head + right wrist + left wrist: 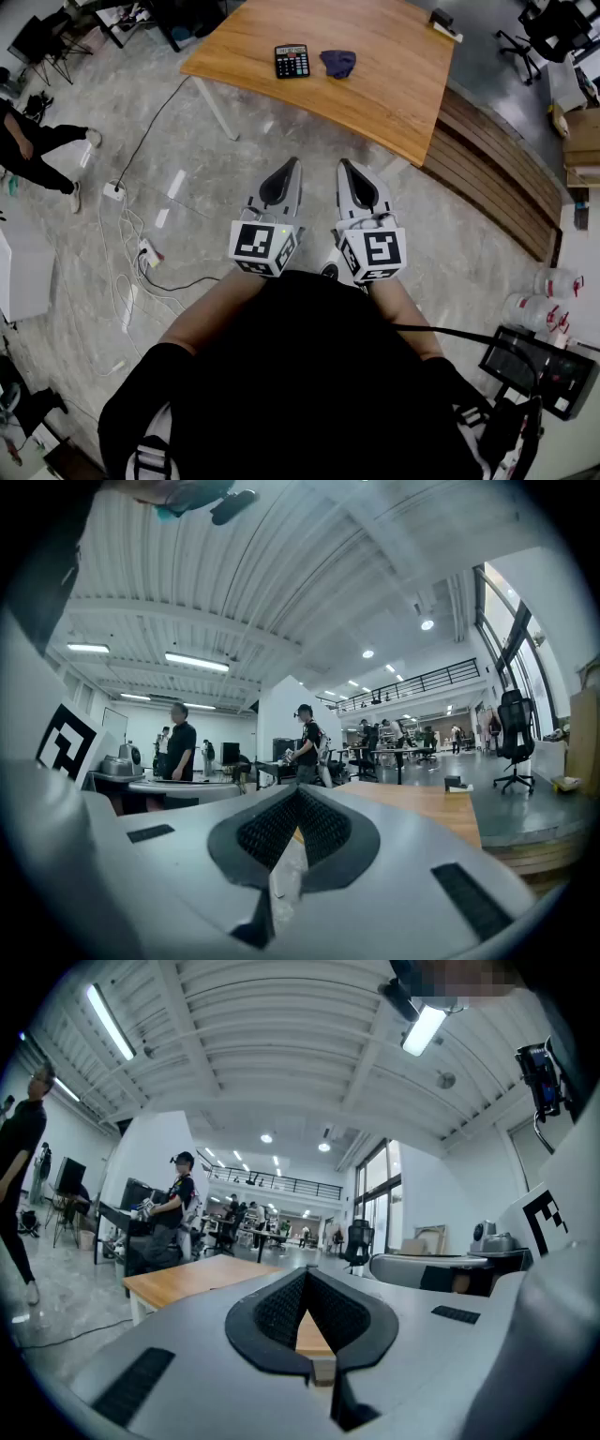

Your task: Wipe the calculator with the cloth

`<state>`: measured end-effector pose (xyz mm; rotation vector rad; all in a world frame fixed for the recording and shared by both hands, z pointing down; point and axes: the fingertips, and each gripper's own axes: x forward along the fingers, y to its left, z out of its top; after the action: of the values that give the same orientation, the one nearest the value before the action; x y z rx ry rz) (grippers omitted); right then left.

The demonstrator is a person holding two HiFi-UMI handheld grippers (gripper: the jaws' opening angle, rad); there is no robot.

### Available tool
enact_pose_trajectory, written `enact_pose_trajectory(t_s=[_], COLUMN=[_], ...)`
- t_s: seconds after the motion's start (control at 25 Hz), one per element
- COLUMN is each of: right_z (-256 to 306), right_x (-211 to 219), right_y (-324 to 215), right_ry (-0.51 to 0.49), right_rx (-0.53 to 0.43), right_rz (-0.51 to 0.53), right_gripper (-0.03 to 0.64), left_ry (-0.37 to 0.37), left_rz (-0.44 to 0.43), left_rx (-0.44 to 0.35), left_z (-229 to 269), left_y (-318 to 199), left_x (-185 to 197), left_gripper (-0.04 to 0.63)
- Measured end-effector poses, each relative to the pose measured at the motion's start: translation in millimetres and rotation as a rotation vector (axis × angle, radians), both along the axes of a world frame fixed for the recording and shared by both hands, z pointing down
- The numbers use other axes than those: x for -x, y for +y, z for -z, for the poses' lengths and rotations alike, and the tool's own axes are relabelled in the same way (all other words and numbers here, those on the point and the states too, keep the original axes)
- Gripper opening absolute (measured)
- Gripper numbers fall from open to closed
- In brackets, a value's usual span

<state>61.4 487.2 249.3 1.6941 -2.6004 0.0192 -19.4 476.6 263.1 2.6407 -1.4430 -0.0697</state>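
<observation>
Calculator (292, 61) lies flat on the wooden desk (394, 84) in the upper middle of the head view. Its keys face up, its slightly longer axis runs top to bottom of the frame, and the display end is uppermost. A dark blue cloth (337, 63) sits just right of it. The left gripper (291, 166) and right gripper (344, 166) hover lower in the frame over the floor (187, 169), fingers clenched on nothing.
</observation>
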Motion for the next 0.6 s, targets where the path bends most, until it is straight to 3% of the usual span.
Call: enact_pose_trajectory(t_s=[0.28,0.6], right_z=[-3,-6], right_x=[6,-26], right_y=[-5,-15], right_ry=[0.003,-0.037], right_rx=[0.006,0.006], right_rz=[-0.002,0.011], right_gripper=[0.014,0.015], left_ry=[-0.007,-0.021], left_rz=[-0.002,0.025], left_rx=[0.028,0.040], left_z=[-6,-14], left_y=[-8,-10], left_x=[4,-28], left_gripper=[0.007,0.007])
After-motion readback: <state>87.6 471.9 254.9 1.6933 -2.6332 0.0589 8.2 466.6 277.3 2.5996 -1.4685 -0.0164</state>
